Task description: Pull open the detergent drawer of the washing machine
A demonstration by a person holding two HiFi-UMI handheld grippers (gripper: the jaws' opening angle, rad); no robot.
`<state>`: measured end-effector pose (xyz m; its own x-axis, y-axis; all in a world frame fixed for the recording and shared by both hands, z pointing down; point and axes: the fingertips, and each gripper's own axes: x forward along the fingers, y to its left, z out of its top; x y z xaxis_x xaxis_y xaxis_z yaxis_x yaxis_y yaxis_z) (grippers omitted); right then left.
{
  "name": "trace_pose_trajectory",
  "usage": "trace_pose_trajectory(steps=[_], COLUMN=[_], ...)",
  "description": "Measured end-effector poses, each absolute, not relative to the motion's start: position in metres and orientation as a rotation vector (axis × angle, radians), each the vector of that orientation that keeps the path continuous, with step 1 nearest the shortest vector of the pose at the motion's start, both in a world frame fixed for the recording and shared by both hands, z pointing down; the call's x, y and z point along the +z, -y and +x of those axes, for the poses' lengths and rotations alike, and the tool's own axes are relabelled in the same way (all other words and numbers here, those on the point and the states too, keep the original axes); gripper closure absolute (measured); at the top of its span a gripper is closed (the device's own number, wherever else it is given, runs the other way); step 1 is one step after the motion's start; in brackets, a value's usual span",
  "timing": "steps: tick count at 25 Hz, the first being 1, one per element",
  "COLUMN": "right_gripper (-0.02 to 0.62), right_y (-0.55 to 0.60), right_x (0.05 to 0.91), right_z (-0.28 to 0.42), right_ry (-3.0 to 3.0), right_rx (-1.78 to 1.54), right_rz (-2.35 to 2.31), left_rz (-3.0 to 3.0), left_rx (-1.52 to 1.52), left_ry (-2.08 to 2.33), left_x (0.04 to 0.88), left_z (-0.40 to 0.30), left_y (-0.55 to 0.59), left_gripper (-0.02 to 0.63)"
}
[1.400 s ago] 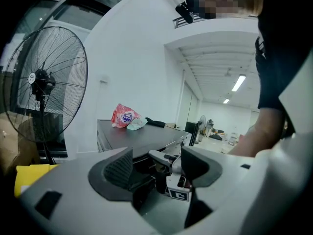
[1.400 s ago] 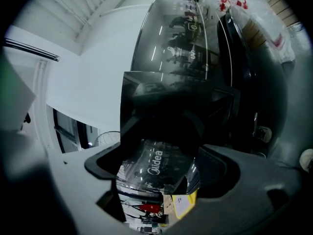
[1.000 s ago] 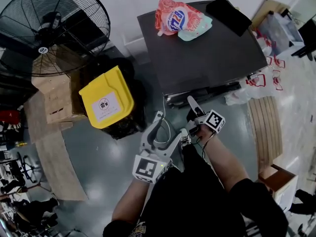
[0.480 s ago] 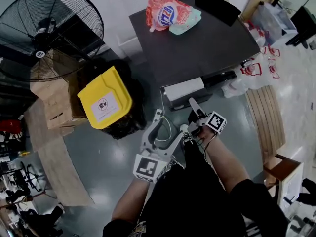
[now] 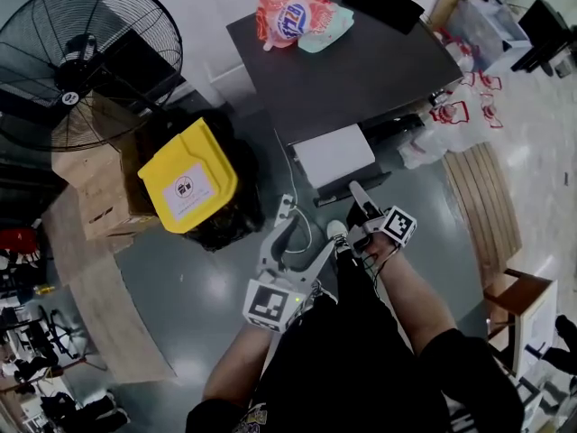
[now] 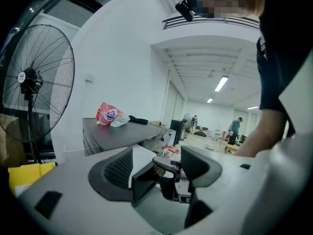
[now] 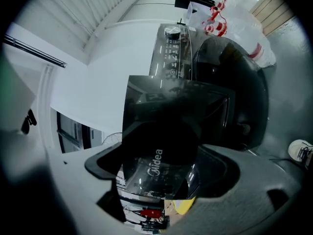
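Note:
The dark washing machine (image 5: 361, 70) stands ahead of me, seen from above. Its detergent drawer (image 5: 334, 154) sticks out of the front, showing a white top. My right gripper (image 5: 354, 197) is shut on the drawer's glossy dark front panel (image 7: 166, 126), which fills the space between its jaws (image 7: 164, 165) in the right gripper view. The round door (image 7: 234, 92) lies to the right of the panel. My left gripper (image 5: 309, 226) hangs open lower left of the drawer, holding nothing (image 6: 156, 168); past its jaws the drawer's white top (image 6: 142, 153) shows.
A pink detergent bag (image 5: 288, 18) and a black cloth (image 5: 383, 3) lie on the machine's top. Left of it stand a yellow-lidded bin (image 5: 187, 180), cardboard boxes (image 5: 95, 174) and a large fan (image 5: 81, 57). Plastic bags (image 5: 451, 124) and a wooden board (image 5: 491, 206) sit to the right.
The drawer has slid out of the machine toward me, from nearly closed to well extended, with the right gripper drawing back on its front. The left gripper has hardly moved.

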<state>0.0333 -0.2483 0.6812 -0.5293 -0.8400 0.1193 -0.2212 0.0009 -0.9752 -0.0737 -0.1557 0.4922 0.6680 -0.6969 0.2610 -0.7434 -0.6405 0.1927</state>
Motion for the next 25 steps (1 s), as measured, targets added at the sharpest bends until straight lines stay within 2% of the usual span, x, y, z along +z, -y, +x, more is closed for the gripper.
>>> trace_pose_trajectory(steps=[21,25], right_gripper=[0.115,0.132], right_y=[0.183,0.182], right_x=[0.684,0.634], right_z=[0.046,0.028], right_ry=[-1.793,-2.068], right_rx=[-1.612,-1.366], right_rz=[-1.259,-1.097], left_rz=[2.632,2.651], left_rx=[0.213,0.192], left_ry=[1.136,1.143], left_x=[0.483,0.481], left_z=[-0.08,-0.085], left_y=[0.108,0.096], left_gripper=[0.324,0.324])
